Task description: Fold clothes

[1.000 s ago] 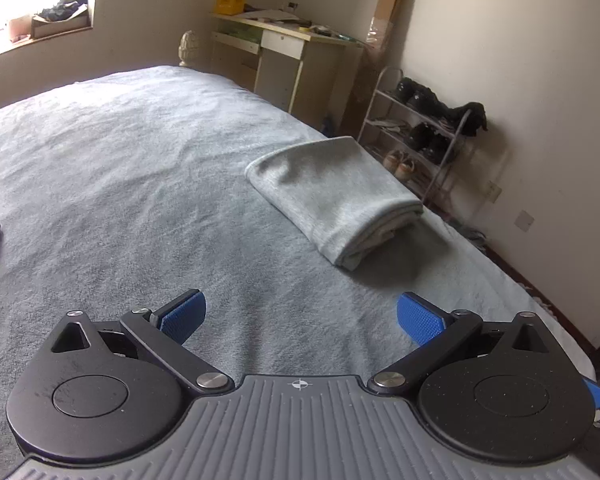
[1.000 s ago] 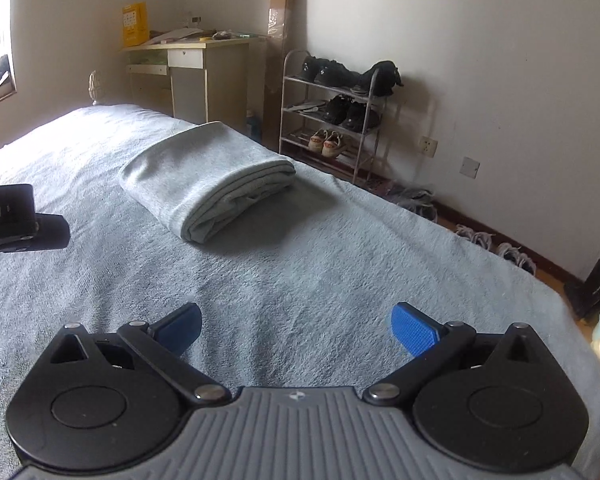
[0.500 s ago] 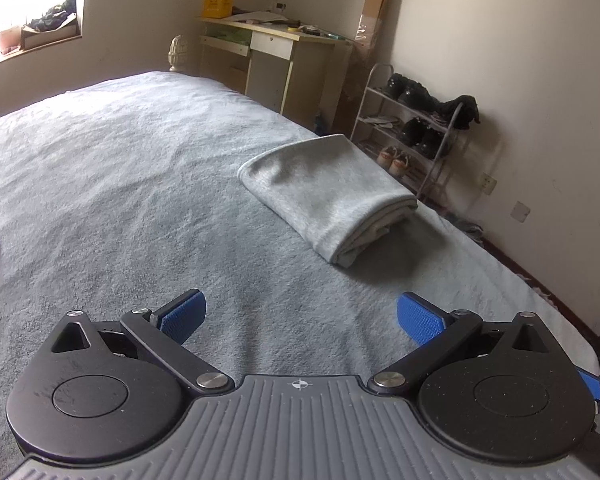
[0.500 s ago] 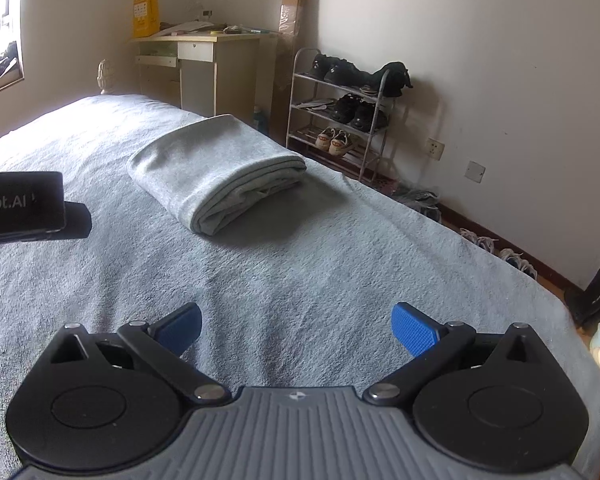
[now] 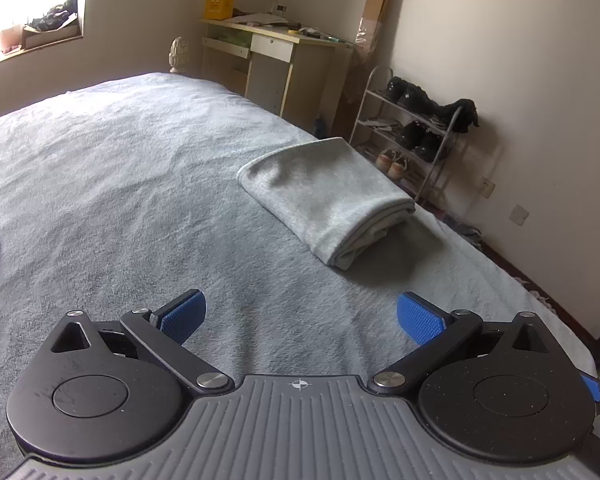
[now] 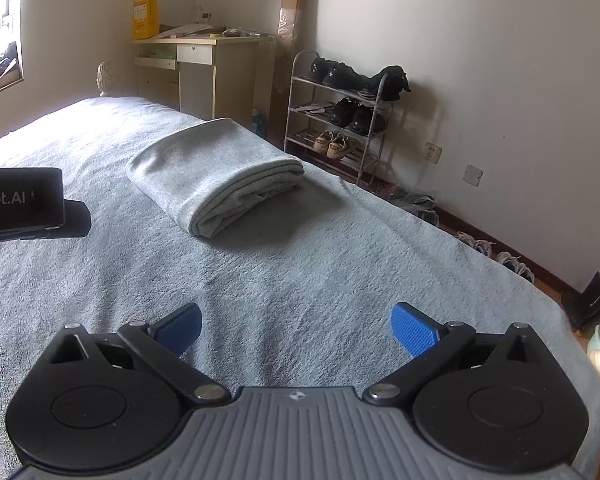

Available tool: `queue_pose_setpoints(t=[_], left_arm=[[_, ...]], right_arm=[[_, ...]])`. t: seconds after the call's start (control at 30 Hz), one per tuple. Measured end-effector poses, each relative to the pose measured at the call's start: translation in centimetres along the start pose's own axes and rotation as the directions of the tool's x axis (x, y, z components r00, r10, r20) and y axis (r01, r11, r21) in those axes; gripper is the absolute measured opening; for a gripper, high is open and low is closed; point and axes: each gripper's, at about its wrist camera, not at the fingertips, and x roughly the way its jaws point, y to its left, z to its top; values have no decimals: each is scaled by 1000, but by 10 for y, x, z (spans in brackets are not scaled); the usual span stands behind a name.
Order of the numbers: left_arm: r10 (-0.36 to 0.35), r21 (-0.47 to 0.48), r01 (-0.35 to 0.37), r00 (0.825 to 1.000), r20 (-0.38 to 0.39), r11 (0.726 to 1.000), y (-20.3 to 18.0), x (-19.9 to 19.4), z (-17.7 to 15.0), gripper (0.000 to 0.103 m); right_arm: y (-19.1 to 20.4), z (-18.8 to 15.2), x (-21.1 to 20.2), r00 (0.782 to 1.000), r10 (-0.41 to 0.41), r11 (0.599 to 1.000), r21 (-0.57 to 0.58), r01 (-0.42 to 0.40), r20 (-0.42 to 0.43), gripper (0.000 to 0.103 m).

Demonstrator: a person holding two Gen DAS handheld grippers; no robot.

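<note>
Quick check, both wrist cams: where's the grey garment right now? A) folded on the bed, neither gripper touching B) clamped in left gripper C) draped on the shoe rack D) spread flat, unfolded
A: the folded grey garment lies on the bed, well ahead of the open, empty left gripper and right gripper.

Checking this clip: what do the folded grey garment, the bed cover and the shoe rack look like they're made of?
Folded grey garment: soft matte knit, probably cotton jersey; it drapes in rounded layered edges.
Bed cover: fuzzy pile like terry or fleece; nap looks mottled.
Shoe rack: thin metal tube and wire, pale glossy finish, likely chrome or paint.
</note>
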Motion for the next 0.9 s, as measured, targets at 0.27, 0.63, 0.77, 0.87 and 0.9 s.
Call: queue_pose_setpoints(t=[0.27,0.63,0.77,0.87,0.9], left_arm=[[0,5,0,1000,4,1000,0,0,0,103],[2,9,-2,1000,1,1000,-1,1,0,103],[3,10,-3,1000,0,1000,-1,1,0,103],[5,12,-5,1000,0,1000,-1,1,0,103],[6,12,-6,1000,0,1000,-1,2,-1,103]], right_arm=[[0,1,-1,1000,-1,1000,2,1,3,103],[-1,-1,-1,1000,-3,1000,3,3,-1,103],[0,-1,-2,1000,-6,1000,3,6,-1,103],[1,-1,-2,1000,-11,1000,0,11,0,103],[1,-1,-2,1000,-13,1000,-2,13,0,103]])
